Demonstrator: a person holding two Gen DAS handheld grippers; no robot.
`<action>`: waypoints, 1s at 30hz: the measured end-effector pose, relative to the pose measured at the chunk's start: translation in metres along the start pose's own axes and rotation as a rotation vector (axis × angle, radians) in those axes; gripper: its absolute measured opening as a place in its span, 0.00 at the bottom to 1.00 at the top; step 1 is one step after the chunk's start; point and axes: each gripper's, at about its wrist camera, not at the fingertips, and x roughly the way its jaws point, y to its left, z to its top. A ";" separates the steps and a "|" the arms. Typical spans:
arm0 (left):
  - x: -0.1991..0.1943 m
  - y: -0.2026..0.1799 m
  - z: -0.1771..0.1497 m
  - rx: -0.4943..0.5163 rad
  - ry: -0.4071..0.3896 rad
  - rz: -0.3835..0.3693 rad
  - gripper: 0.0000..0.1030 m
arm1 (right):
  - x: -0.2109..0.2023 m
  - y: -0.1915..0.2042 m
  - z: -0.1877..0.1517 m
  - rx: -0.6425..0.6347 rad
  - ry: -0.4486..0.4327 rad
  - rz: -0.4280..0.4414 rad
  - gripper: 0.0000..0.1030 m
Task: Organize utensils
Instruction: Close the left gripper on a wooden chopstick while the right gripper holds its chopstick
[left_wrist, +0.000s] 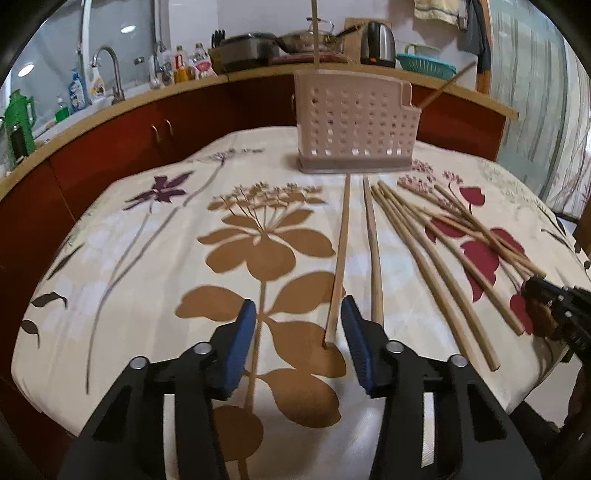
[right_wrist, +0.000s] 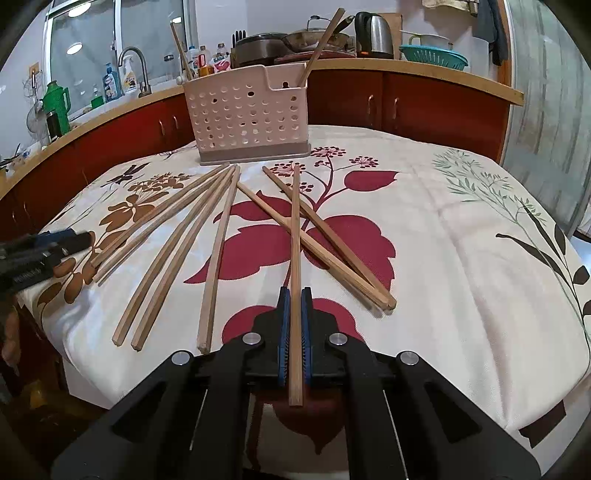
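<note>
Several wooden chopsticks lie on a floral tablecloth in front of a pink perforated utensil holder (left_wrist: 354, 125), which also shows in the right wrist view (right_wrist: 251, 118) with two chopsticks standing in it. My left gripper (left_wrist: 298, 317) is open, its blue pads either side of the near end of one chopstick (left_wrist: 340, 258) lying on the cloth. My right gripper (right_wrist: 294, 295) is shut on a chopstick (right_wrist: 294, 240) that points toward the holder. The right gripper also shows at the right edge of the left wrist view (left_wrist: 554, 306).
The table (right_wrist: 461, 240) is covered by the flowered cloth and drops off at the near edges. Behind it runs a red-fronted kitchen counter (right_wrist: 424, 77) with a tap, bottles, pans, a kettle and a teal colander. More chopsticks (right_wrist: 177, 251) fan out left of the right gripper.
</note>
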 end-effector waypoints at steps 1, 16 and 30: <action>0.002 -0.001 -0.001 0.003 0.007 -0.004 0.43 | 0.000 0.000 0.000 -0.004 -0.001 0.003 0.06; 0.006 -0.012 -0.006 0.039 0.034 -0.049 0.08 | -0.013 0.001 0.006 -0.022 -0.047 0.012 0.06; -0.038 -0.013 0.014 0.039 -0.122 -0.010 0.07 | -0.037 0.000 0.015 -0.027 -0.116 0.002 0.06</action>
